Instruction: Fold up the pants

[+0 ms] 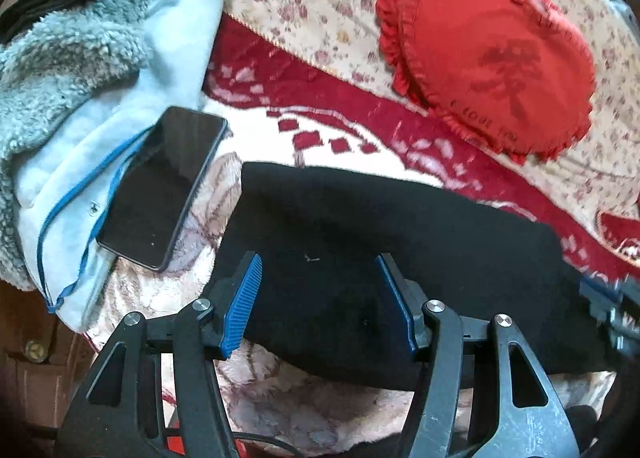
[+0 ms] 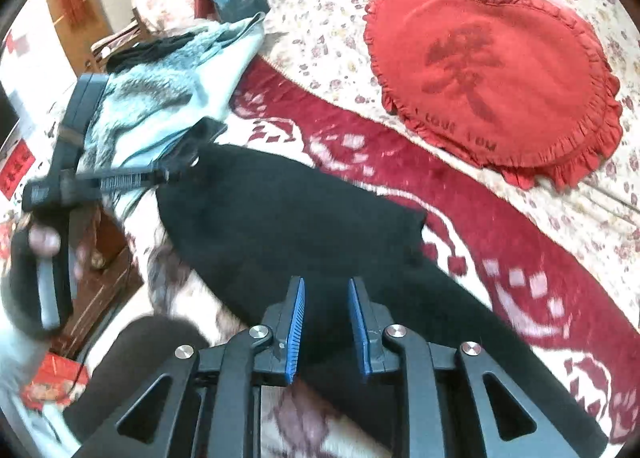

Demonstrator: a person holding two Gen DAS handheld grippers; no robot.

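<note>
Folding so far: black pants (image 1: 360, 250) lie in a compact doubled strip on the blanket (image 1: 168, 290).
Left claw (image 1: 318, 294): open, empty, hovering just above them.
Right claw (image 2: 326, 318): part-open, empty, pants beneath.
Left: perhaps one last fold.

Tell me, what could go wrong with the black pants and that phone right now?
1. The phone lies half on the pale blue fleece jacket, right beside the folded black pants; a tug or sweep there might knock it off.
2. Both the left gripper and right gripper are open above the pants, holding nothing, so the loose fold could slump open.
</note>
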